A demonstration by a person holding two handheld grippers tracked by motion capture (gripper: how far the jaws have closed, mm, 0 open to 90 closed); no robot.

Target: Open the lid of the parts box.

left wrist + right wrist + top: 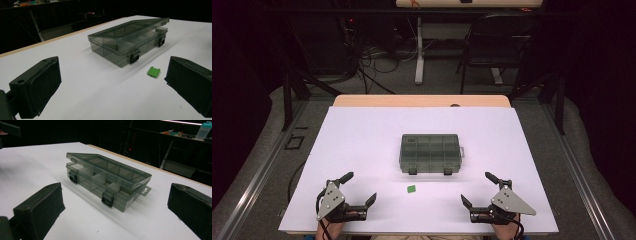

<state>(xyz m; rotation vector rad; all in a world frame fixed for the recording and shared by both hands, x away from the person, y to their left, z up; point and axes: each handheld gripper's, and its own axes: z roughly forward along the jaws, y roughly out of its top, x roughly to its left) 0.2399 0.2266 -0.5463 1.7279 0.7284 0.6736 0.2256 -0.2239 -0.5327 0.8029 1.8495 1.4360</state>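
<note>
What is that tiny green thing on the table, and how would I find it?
Look at the big white table and find the smoky see-through box with little compartments in its middle. Just in front of the box, on the person's side, lies a small green block between the two grippers. It is the one bright green thing there, ridged on top and far smaller than the box.

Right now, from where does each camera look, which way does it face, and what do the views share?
High view: above the person's table edge, looking forward and down; left gripper and right gripper show with both forearms.
Left gripper view: low on the table, facing the box and green block; its black fingers frame it.
Right gripper view: low, facing the box's latches; its own fingers show.
All three share the box.
</note>
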